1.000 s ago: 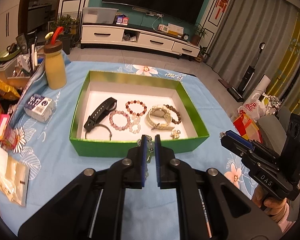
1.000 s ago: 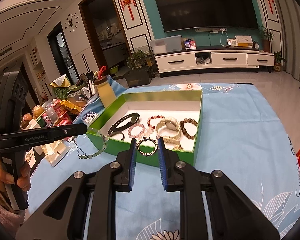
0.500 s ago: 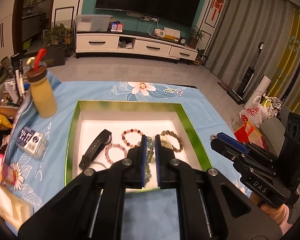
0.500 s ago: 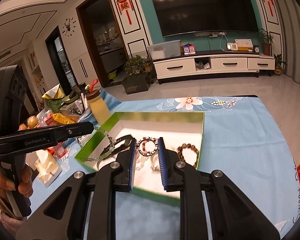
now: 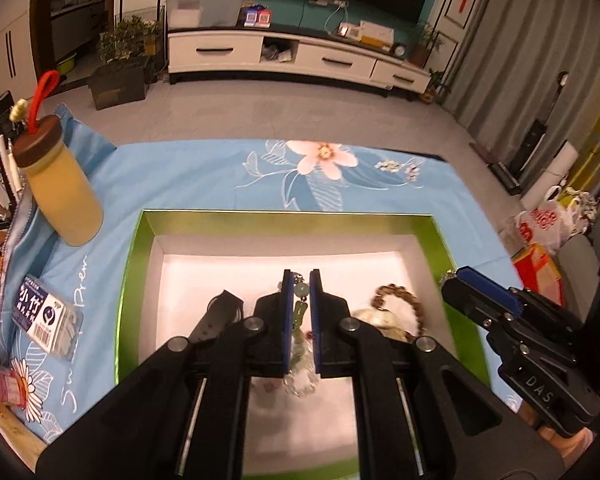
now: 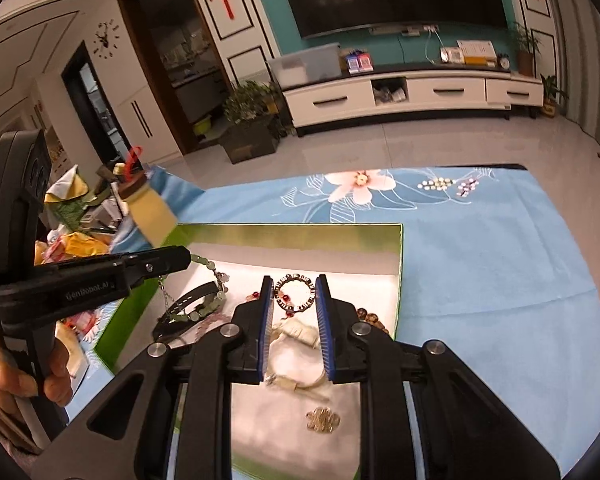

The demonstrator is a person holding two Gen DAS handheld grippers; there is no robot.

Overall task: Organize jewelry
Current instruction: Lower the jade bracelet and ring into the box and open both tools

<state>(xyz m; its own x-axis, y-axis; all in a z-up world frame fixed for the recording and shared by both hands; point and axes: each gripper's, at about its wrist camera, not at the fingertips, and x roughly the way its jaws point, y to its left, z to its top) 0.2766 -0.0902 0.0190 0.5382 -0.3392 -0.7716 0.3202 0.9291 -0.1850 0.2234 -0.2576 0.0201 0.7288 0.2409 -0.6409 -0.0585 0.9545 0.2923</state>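
A green box [image 5: 288, 221] with a white floor lies on the blue cloth and holds several bracelets and watches. My left gripper [image 5: 300, 280] is shut on a green bead necklace [image 5: 299, 308] that hangs over the box; it also shows in the right wrist view [image 6: 210, 304] dangling from the left gripper [image 6: 186, 258]. My right gripper [image 6: 294, 284] is shut on a dark studded ring bracelet [image 6: 294, 294], held above the box [image 6: 300, 236]. In the left wrist view the right gripper [image 5: 454, 280] hovers at the box's right wall.
A yellow bottle [image 5: 62, 196] with a brown lid stands left of the box. A small packet [image 5: 46, 316] and snack wrappers lie at the left edge. Inside the box are a black watch [image 6: 184, 308], a cream watch [image 6: 296, 334], brown beads [image 5: 396, 300] and a gold charm [image 6: 322, 420].
Both grippers have moved forward from in front of the box to above its inside, each still holding its jewelry. The necklace now hangs over the black watch.
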